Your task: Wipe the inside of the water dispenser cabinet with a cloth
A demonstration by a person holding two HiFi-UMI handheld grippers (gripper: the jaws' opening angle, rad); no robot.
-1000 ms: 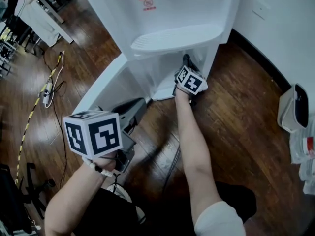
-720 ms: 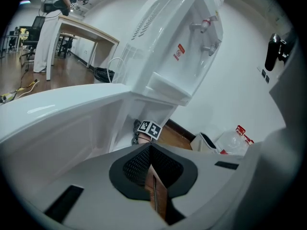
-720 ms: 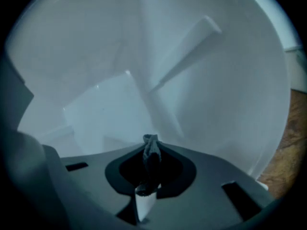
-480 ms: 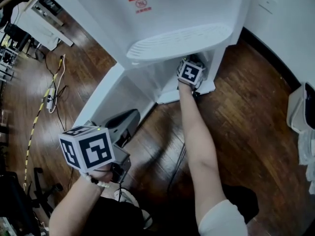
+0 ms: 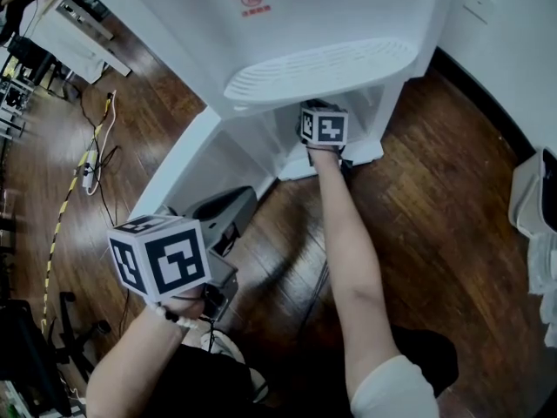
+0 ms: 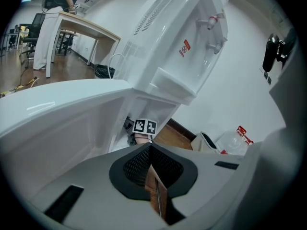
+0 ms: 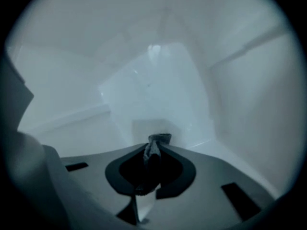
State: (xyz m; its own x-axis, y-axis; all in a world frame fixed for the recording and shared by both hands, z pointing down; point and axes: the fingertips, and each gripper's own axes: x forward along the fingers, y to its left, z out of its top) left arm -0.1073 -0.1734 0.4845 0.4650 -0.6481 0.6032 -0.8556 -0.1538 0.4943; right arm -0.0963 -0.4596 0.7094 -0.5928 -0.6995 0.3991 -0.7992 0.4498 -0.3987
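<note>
The white water dispenser (image 5: 331,24) stands on a wooden floor with its cabinet door (image 5: 187,159) swung open to the left. My right gripper reaches into the cabinet (image 5: 365,111) under the drip tray; only its marker cube (image 5: 324,126) shows in the head view. In the right gripper view the right gripper (image 7: 154,152) is shut on a dark cloth (image 7: 157,142), close to the pale inner walls (image 7: 158,90). My left gripper (image 6: 150,148) is shut on nothing and hangs low in front of the door (image 6: 57,123), well back from the cabinet.
A power strip with cables (image 5: 87,168) lies on the floor at the left, near a yellow-striped line. A white bin (image 5: 531,203) stands by the wall at the right. A desk (image 6: 81,25) is farther off. A clear plastic bottle (image 6: 235,140) lies near the bin.
My right gripper has moved left and deeper into the cabinet with the cloth. The left gripper has stayed almost where it was.
</note>
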